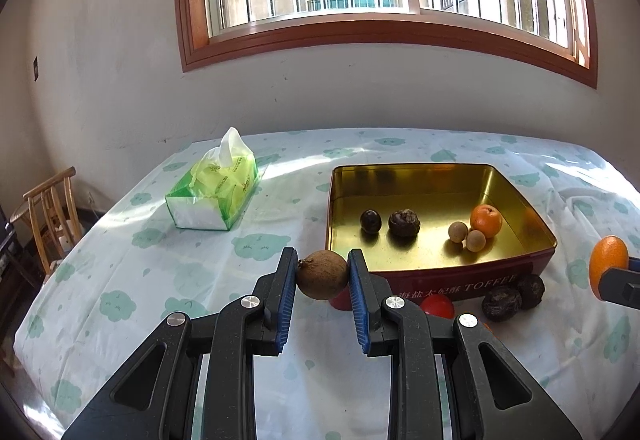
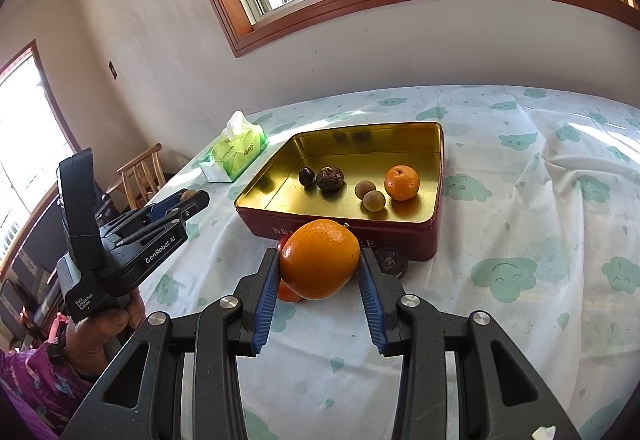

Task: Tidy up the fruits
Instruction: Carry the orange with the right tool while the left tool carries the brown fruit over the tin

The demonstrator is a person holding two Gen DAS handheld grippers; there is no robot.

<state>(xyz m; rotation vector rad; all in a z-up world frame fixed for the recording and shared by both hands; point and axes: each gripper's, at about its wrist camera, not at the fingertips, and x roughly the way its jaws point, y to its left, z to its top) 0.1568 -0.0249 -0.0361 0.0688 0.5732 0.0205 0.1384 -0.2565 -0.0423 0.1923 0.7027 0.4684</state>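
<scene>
My left gripper (image 1: 322,272) is shut on a small brown round fruit (image 1: 322,274), held above the cloth near the front left corner of the gold-lined tin (image 1: 440,176). My right gripper (image 2: 319,266) is shut on an orange (image 2: 319,260), held in front of the tin (image 2: 360,132); this orange also shows at the right edge of the left wrist view (image 1: 608,264). The tin holds a small orange (image 1: 485,220), two tan round fruits (image 1: 466,236), and two dark fruits (image 1: 404,223). In front of the tin lie two dark fruits (image 1: 516,296) and a red fruit (image 1: 438,307).
A green tissue pack (image 1: 214,192) lies on the cloud-print tablecloth (image 1: 120,280) left of the tin. A wooden chair (image 1: 52,216) stands past the table's left edge. A wall with a window is behind the table.
</scene>
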